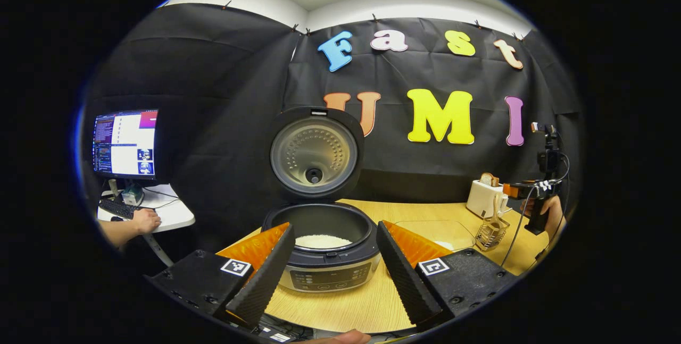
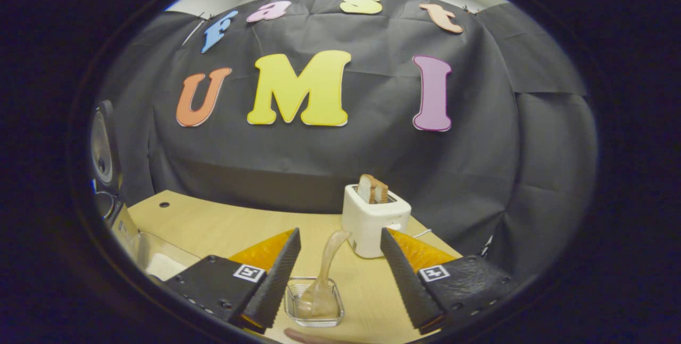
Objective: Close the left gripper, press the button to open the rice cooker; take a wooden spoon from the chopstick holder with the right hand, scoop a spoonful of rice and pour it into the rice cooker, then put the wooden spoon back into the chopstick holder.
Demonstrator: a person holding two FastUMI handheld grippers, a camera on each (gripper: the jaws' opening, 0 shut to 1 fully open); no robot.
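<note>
Fingers: both grippers' apart, holding nothing | right gripper (image 2: 340,275) over wire chopstick holder (image 2: 314,301) | advice: clamp pale wooden spoon (image 2: 332,259) handle squarely, lift straight.

My left gripper view sits close in front of the rice cooker (image 1: 321,248), facing the booth's back wall over the table (image 1: 367,301). My right gripper view looks from farther right, near the chopstick holder (image 2: 315,301) and toaster (image 2: 374,219), toward that wall. Both share the table, toaster and holder
</note>
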